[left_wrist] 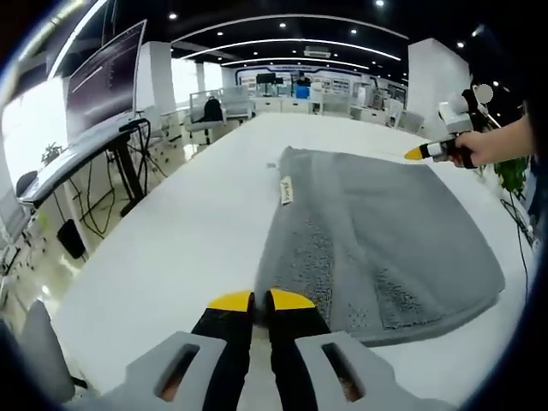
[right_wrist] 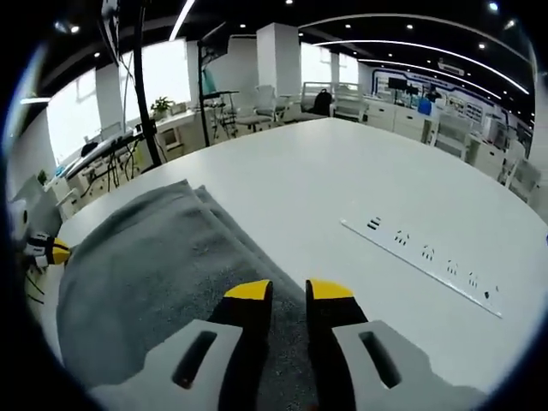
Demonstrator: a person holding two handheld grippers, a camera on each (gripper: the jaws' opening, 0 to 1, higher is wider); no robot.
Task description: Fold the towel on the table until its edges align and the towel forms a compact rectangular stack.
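Note:
A grey towel (left_wrist: 377, 231) lies folded and flat on the white table (left_wrist: 197, 231), with a small white label (left_wrist: 286, 190) at its left edge. My left gripper (left_wrist: 260, 300) is at the towel's near left corner, jaws all but together, and I see no cloth pinched between them. My right gripper (left_wrist: 417, 153), held by a hand, hovers at the towel's far right corner. In the right gripper view, the right gripper (right_wrist: 289, 291) stands narrowly open above the towel (right_wrist: 163, 274), whose layered edges run up the middle. The left gripper (right_wrist: 51, 250) shows at the towel's far side.
A white power strip (right_wrist: 419, 253) lies on the table (right_wrist: 342, 180) to the right of the towel. Desks, chairs and cables (left_wrist: 120, 171) stand beyond the table's left edge. Bare tabletop stretches left of the towel and beyond it.

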